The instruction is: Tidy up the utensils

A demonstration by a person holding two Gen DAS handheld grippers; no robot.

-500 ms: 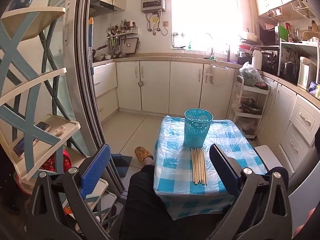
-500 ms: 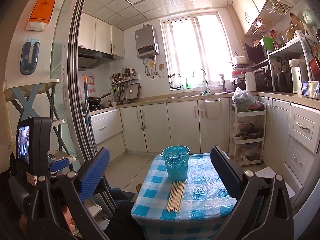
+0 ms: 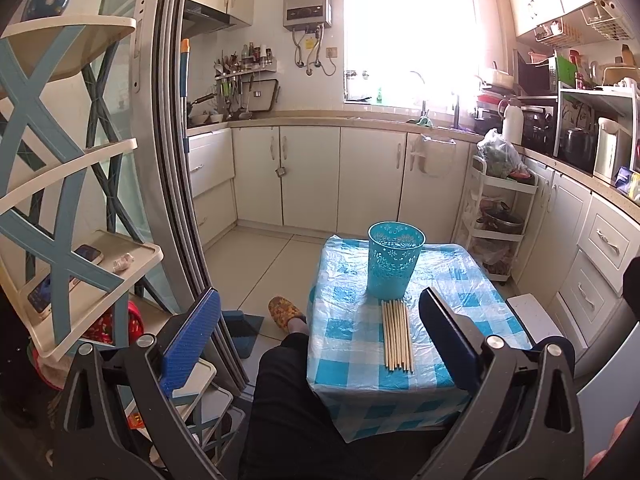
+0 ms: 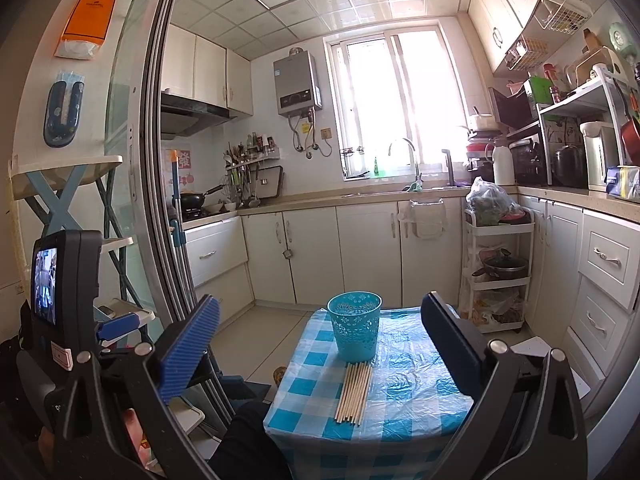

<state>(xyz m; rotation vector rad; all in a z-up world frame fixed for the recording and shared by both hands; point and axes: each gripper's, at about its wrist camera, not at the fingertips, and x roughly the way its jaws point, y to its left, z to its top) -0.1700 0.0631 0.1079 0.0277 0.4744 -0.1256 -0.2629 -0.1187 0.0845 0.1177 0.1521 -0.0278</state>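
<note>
Several wooden chopsticks [image 3: 396, 334] [image 4: 355, 393] lie side by side on a small table with a blue-and-white checked cloth [image 3: 452, 312] [image 4: 404, 396]. Just behind them stands an upright teal perforated cup [image 3: 394, 258] [image 4: 355, 326]. My left gripper [image 3: 320, 334] hovers open in front of the table, nothing between its fingers. My right gripper [image 4: 320, 340] is open too, held back from the table and empty. The left gripper's body and its small screen [image 4: 46, 286] show at the left of the right wrist view.
The person's dark trouser leg [image 3: 288, 400] and patterned slipper [image 3: 286, 312] are left of the table. A sliding door frame [image 3: 176, 184] and blue-and-white shelf rack [image 3: 60, 248] stand left. A white trolley [image 3: 500, 216] and kitchen cabinets [image 3: 600, 248] line the right and back.
</note>
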